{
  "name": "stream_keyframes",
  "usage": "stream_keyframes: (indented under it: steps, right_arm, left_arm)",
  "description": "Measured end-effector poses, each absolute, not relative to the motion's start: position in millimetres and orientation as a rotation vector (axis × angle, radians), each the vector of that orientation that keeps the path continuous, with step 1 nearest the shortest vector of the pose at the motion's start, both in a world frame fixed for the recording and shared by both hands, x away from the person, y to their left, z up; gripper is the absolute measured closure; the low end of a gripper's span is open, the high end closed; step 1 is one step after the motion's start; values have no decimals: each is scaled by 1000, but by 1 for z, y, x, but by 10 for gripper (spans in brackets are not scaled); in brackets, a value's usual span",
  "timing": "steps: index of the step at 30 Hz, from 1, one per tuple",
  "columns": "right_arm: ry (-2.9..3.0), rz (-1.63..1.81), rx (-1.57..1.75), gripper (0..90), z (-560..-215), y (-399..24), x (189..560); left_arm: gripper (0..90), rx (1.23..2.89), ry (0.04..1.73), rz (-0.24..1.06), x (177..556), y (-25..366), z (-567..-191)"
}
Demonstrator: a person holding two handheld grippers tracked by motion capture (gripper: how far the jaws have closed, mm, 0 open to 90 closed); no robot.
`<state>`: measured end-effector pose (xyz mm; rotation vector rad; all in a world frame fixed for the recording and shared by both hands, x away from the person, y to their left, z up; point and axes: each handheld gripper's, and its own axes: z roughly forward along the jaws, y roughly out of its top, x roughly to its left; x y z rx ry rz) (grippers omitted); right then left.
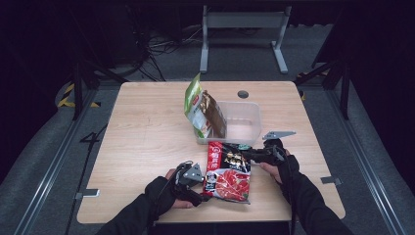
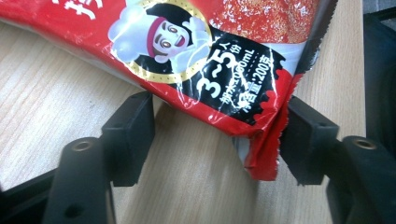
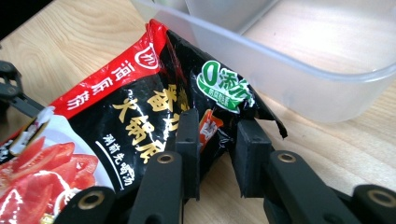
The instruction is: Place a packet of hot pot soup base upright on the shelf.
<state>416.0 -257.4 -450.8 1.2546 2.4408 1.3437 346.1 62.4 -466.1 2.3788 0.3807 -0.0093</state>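
Note:
A red and black soup-base packet [image 1: 227, 171] lies flat near the table's front edge, just in front of a clear plastic bin [image 1: 254, 122]. My left gripper [image 1: 203, 190] is at the packet's near left corner. In the left gripper view that gripper [image 2: 217, 137] is open, its jaws wide on either side of the packet [image 2: 210, 56] corner, and the right jaw touches the packet's edge. My right gripper [image 1: 243, 153] is at the packet's far right corner, beside the bin. There its jaws [image 3: 218, 142] stand close together, pinching the crumpled packet [image 3: 116, 107] edge.
The bin [image 3: 299, 79] holds a green packet [image 1: 193, 103] and a brown packet [image 1: 215, 115] standing at its left end; its right part is bare. A round grommet hole [image 1: 242, 94] sits behind it. Bare wood spreads over the table's left half [image 1: 147, 127].

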Motion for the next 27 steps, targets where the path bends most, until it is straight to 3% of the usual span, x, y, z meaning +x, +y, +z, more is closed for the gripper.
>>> stream_keyframes:
  steps: [7,12,14,18,20,27]
  right_arm:
    - [2456,1406,1217,738,-443,-264,414]
    - [2449,1378,1254,748,-450,-264,418]
    - [2420,1390,1250,763,-445,-263,416]
    - [2360,1419,1214,788,-438,-262,410]
    - [2326,1435,1215,805,-436,-264,408]
    - [2276,1464,1193,825,-433,-267,404]
  left_arm:
    - [395,2410,323,31,344,60,-465]
    - [437,2377,359,-13,346,62,-466]
    - [390,2359,366,-39,347,62,-467]
    - [191,2303,439,-109,354,66,-469]
    - [165,2220,489,-204,362,71,-468]
    - [132,2150,569,-258,384,55,-467]
